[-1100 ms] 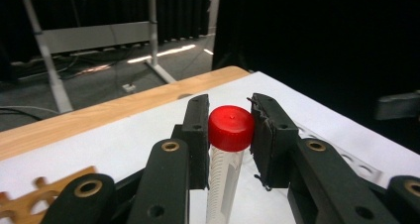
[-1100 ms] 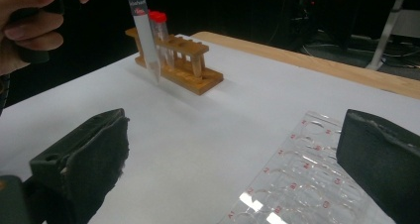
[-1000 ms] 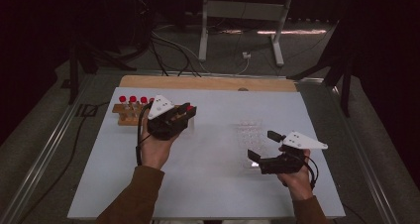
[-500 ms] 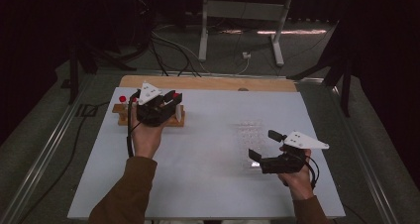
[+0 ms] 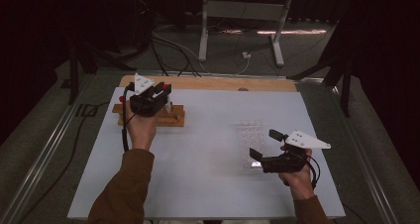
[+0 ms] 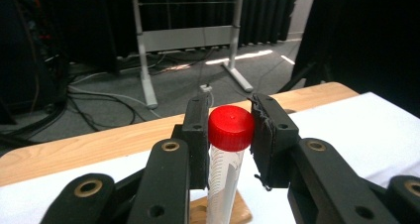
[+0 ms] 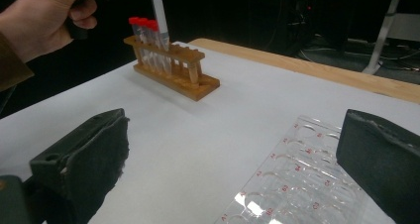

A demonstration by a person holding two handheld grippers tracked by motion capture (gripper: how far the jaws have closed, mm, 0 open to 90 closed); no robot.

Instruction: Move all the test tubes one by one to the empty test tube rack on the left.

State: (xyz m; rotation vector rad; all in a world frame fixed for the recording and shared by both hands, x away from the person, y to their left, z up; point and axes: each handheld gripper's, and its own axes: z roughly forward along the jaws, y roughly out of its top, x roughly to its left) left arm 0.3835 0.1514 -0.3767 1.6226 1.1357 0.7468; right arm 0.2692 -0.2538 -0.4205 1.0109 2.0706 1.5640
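My left gripper is shut on a clear tube with a red cap, held upright just under the cap. It hangs over the wooden rack at the table's far left. In the right gripper view the tube reaches down to the rack's top rail, next to red-capped tubes standing in it. My right gripper stands open at the near right, jaws wide apart around the near edge of a clear well plate, not touching it.
A wooden board lies along the far edge of the white table. Beyond it stand a desk frame and floor cables. A metal rail runs along the table's left side.
My left hand has carried the tube leftward and away from the person, from beside the rack to over it. The right gripper has stayed put.
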